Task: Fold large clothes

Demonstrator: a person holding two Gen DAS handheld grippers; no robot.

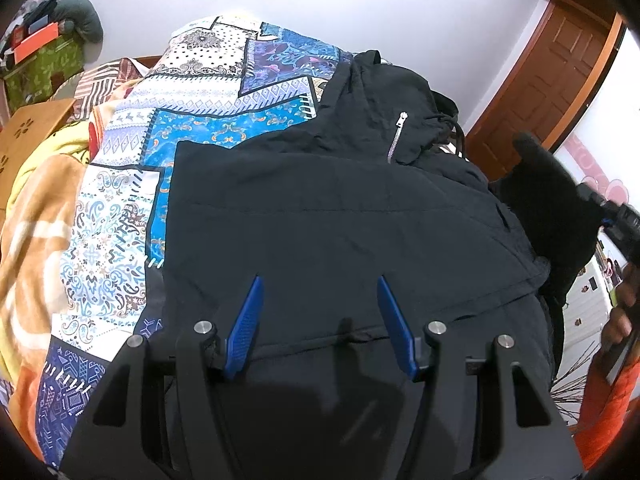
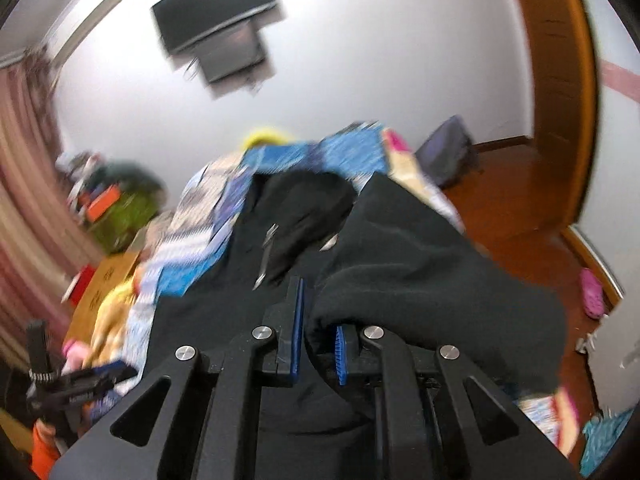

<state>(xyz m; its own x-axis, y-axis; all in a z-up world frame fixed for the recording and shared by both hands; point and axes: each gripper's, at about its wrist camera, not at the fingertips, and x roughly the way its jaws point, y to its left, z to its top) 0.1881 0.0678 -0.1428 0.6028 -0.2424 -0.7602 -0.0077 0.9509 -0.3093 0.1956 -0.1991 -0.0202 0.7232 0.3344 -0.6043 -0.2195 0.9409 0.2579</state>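
While the left tool (image 1: 320,304) gapes, the right tool (image 2: 320,320) pinches the black jacket (image 1: 340,216).

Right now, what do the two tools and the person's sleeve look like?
Both tools are matte black linkage frames with silver pivot pins. The left tool and the right tool carry blue ribbed finger pads. An orange sleeve shows at the left wrist view's right edge.

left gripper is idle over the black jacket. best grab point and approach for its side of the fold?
Judging by the left wrist view: take the black jacket at its left edge, where it lies flat on the patterned quilt. Come in from the quilt side, low, one finger under. The left gripper hangs open; the right gripper already pinches the opposite side.
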